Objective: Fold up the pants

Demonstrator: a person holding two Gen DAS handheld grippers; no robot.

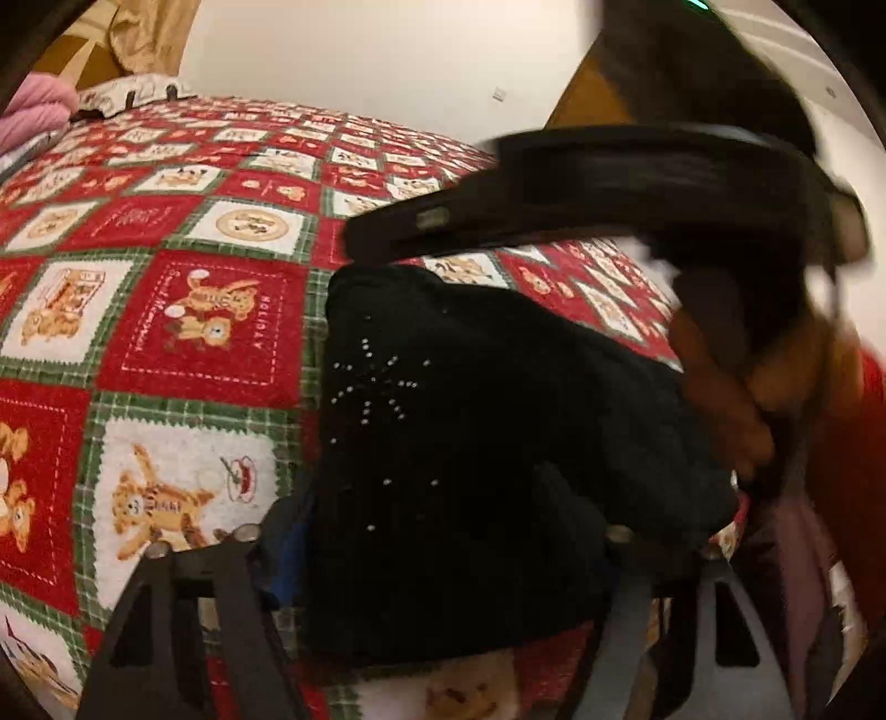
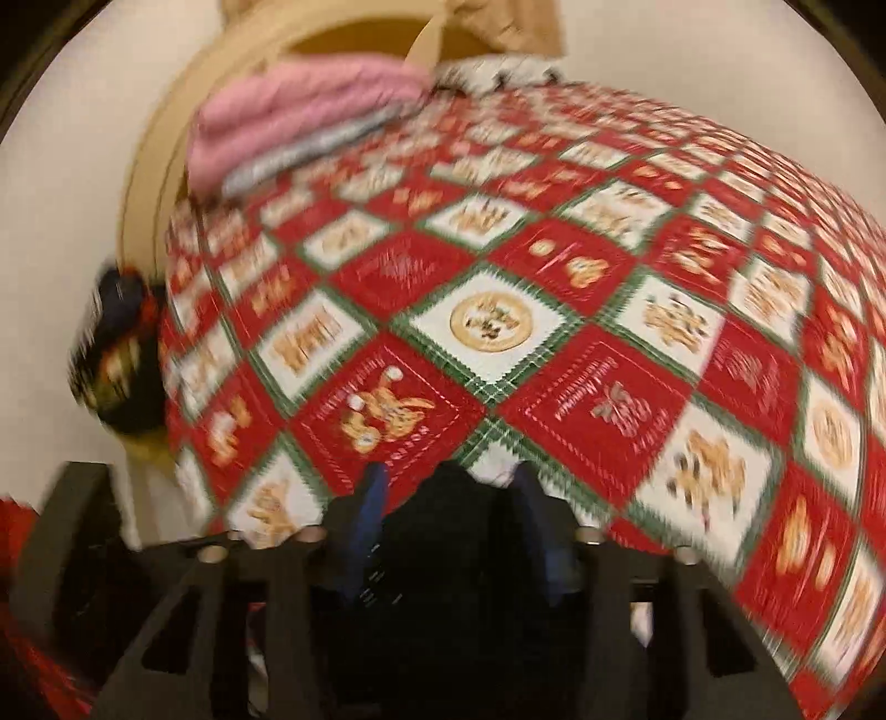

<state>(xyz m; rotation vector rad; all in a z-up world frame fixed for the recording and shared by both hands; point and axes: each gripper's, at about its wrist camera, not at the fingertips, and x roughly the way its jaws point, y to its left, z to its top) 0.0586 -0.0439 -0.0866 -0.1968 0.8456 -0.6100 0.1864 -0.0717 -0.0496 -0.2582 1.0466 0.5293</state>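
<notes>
The black pants [image 1: 470,432], with small silver studs, lie bunched on the red patchwork bedspread [image 1: 183,310]. In the left wrist view my left gripper [image 1: 437,531] is shut on the near edge of the pants. My right gripper [image 1: 609,188] crosses above the pants, blurred, with a hand on it. In the right wrist view, which is motion-blurred, my right gripper [image 2: 448,498] is shut on a fold of the black pants [image 2: 443,531] just above the bedspread [image 2: 554,310].
Folded pink and grey clothes [image 2: 299,116] are stacked at the far corner of the bed, also in the left wrist view [image 1: 33,111]. A wooden headboard [image 2: 354,33] stands behind. A dark patterned object [image 2: 122,360] hangs beside the bed's left edge.
</notes>
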